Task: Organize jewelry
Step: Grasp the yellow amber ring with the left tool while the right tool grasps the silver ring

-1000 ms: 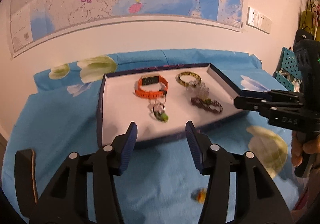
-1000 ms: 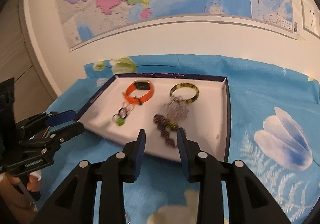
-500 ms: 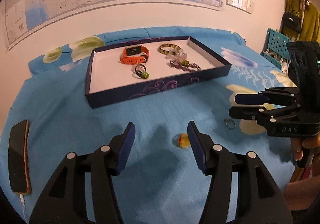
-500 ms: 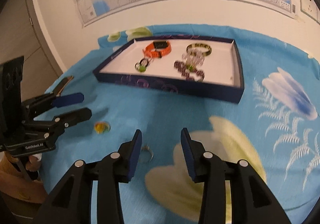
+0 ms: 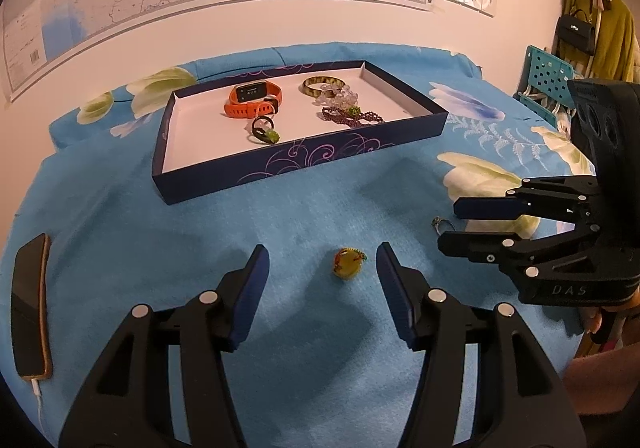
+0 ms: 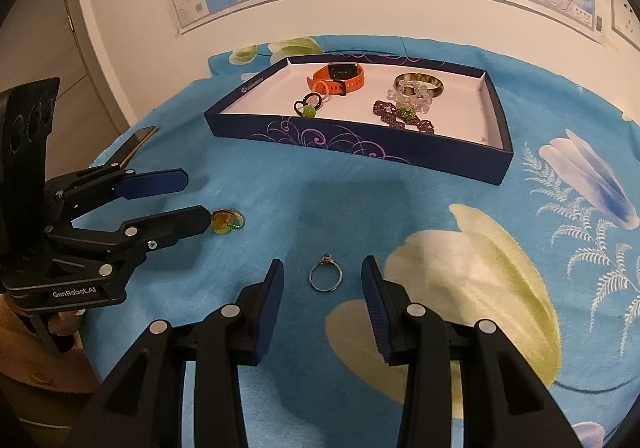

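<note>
A yellow bead ring (image 5: 349,268) lies on the blue cloth just ahead of my open left gripper (image 5: 320,268); it also shows in the right wrist view (image 6: 226,222). A silver ring (image 6: 325,277) lies on the cloth between the tips of my open right gripper (image 6: 322,280); it also shows in the left wrist view (image 5: 441,222). The dark blue tray (image 5: 304,161) (image 6: 360,145) stands farther back and holds an orange watch (image 5: 252,99), a green-stone ring (image 5: 266,132), a bangle (image 5: 324,83) and a purple beaded bracelet (image 5: 352,115).
A phone (image 5: 30,308) with a cable lies at the left edge of the cloth. A wall with a map stands behind the tray. A teal stool (image 5: 546,79) and hanging clothes are at the far right.
Both grippers have pulled back from over the tray and lowered toward the cloth. The yellow ring and the silver ring now sit close in front of them.
</note>
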### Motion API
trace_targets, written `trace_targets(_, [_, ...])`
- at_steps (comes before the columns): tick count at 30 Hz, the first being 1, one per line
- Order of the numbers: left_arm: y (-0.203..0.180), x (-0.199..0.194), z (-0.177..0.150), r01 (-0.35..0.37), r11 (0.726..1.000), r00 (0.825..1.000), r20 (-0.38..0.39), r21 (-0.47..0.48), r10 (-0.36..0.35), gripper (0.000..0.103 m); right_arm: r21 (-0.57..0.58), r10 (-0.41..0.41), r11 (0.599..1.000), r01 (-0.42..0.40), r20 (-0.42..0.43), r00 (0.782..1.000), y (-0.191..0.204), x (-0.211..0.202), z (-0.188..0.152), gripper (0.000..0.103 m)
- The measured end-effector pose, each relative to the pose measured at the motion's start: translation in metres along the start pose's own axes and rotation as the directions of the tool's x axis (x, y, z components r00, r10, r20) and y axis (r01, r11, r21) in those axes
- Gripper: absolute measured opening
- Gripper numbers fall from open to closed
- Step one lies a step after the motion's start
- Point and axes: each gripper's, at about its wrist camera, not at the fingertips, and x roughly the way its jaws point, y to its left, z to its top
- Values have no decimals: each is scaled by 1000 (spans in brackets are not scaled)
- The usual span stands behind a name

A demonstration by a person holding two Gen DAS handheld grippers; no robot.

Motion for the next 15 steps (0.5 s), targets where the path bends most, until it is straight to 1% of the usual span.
trace_targets(9, [-1, 6, -1, -3, 1000, 1000, -19, -6, 3, 55, -41, -51, 998, 51, 1, 999, 9, 2, 0, 37])
trace_targets(13, [-1, 9, 0, -4, 1000, 1000, -27, -7, 4, 55, -51, -68, 996, 68, 0, 998, 9, 3, 0, 32])
trace_targets(15, [-2, 10, 0, -4, 1000, 1000, -31, -6, 3, 55, -54, -73, 996, 73, 2, 997, 10, 3, 0, 28])
